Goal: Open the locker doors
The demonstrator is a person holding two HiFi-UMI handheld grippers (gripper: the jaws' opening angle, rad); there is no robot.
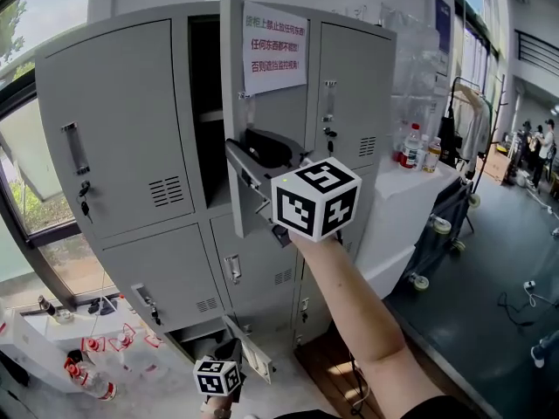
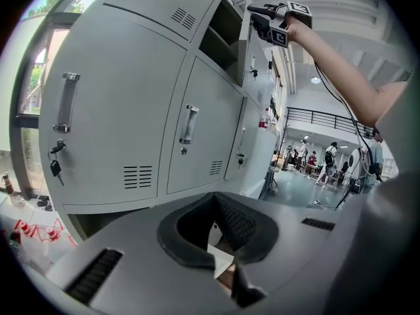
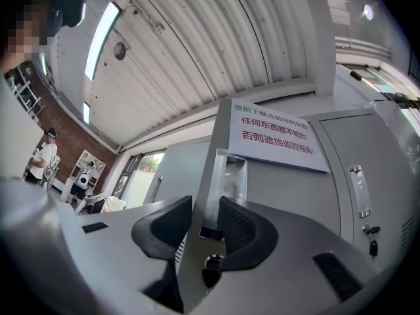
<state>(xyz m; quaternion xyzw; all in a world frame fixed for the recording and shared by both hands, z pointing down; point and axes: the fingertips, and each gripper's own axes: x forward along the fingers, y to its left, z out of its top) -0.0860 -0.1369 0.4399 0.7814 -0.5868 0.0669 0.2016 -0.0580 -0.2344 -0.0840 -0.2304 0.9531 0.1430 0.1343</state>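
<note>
A bank of grey lockers (image 1: 131,138) fills the head view. The upper middle door (image 1: 272,103), with a white paper notice (image 1: 275,49), stands swung out, and a dark open compartment (image 1: 205,120) shows behind it. My right gripper (image 1: 251,147) is raised to that door's free edge. In the right gripper view its jaws (image 3: 207,222) are shut on the door edge at the chrome handle (image 3: 226,176). My left gripper (image 1: 236,343) hangs low before the bottom row, shut with nothing held (image 2: 213,218). The lower doors (image 2: 210,130) are closed, with keys (image 2: 56,166) in one lock.
A white counter (image 1: 419,182) with bottles (image 1: 412,147) adjoins the lockers on the right, with a clothes rack (image 1: 472,112) and people beyond. Bottles and red-marked items (image 1: 87,369) lie on a low white surface at the lower left. A window (image 1: 22,173) flanks the left side.
</note>
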